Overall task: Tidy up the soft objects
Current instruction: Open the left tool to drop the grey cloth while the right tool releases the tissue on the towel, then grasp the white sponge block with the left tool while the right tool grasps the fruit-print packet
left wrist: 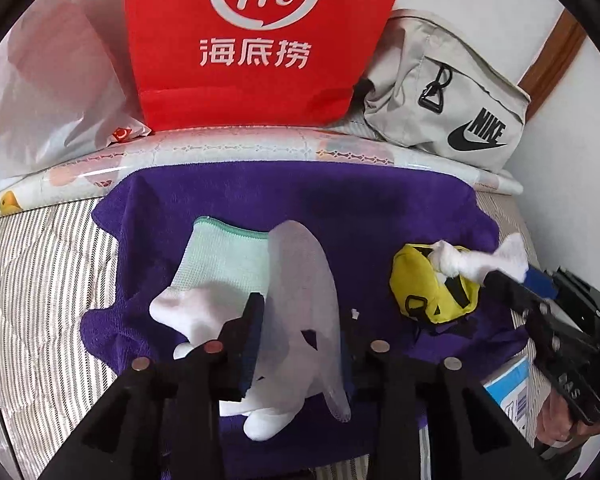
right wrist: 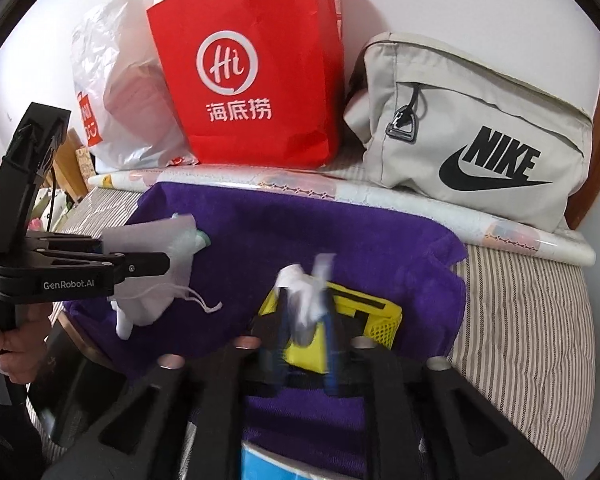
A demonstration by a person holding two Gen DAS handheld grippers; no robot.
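Purple towel (left wrist: 340,200), yellow pouch (left wrist: 424,280), red bag (left wrist: 260,92)

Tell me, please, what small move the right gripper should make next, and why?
Probably ease the right gripper back slightly, away from the yellow pouch: the white cloth between its fingers already rests on the pouch's top, on the purple towel, so backing off would show whether it stays put.

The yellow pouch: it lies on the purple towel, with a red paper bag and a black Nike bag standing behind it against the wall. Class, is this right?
One detail is wrong. The Nike bag is light grey, with only its logo in black. The right wrist view shows this clearly. The rest holds: the yellow pouch lies on the purple towel, and the red paper bag stands behind it against the wall.
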